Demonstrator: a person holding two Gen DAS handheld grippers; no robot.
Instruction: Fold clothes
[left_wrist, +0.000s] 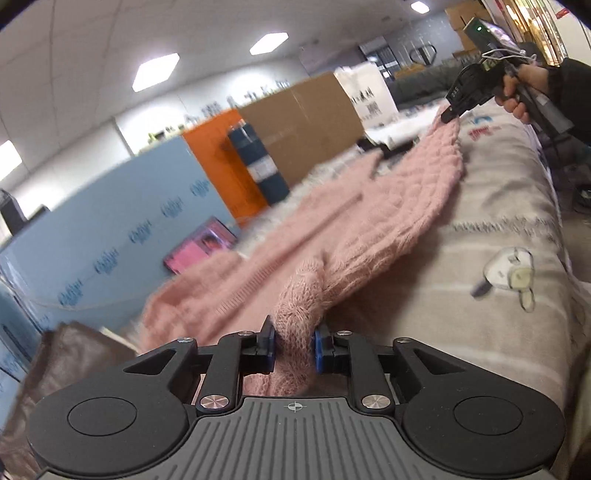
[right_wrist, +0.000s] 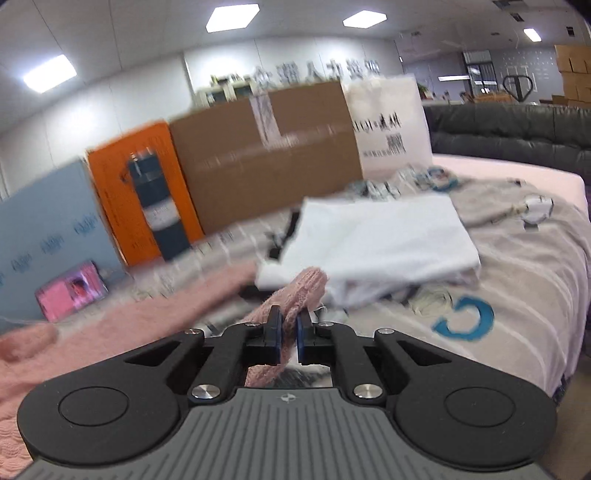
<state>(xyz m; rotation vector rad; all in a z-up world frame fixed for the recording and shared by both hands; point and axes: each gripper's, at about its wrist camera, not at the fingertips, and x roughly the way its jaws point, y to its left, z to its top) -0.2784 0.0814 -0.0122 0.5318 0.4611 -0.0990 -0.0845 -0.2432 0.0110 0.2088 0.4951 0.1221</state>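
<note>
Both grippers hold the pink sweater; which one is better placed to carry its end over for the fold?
Probably the right gripper: it pinches a thin, lifted tip of the pink sweater, free to swing across. The left gripper clamps a thick bunch beside the garment's bulk, better as anchor.

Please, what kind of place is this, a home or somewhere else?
Probably a warehouse or showroom set up like a bedroom, not a home. A bed with a striped cover stands among large cardboard boxes, under office-style ceiling panel lights, with more stacked cartons far behind.
</note>
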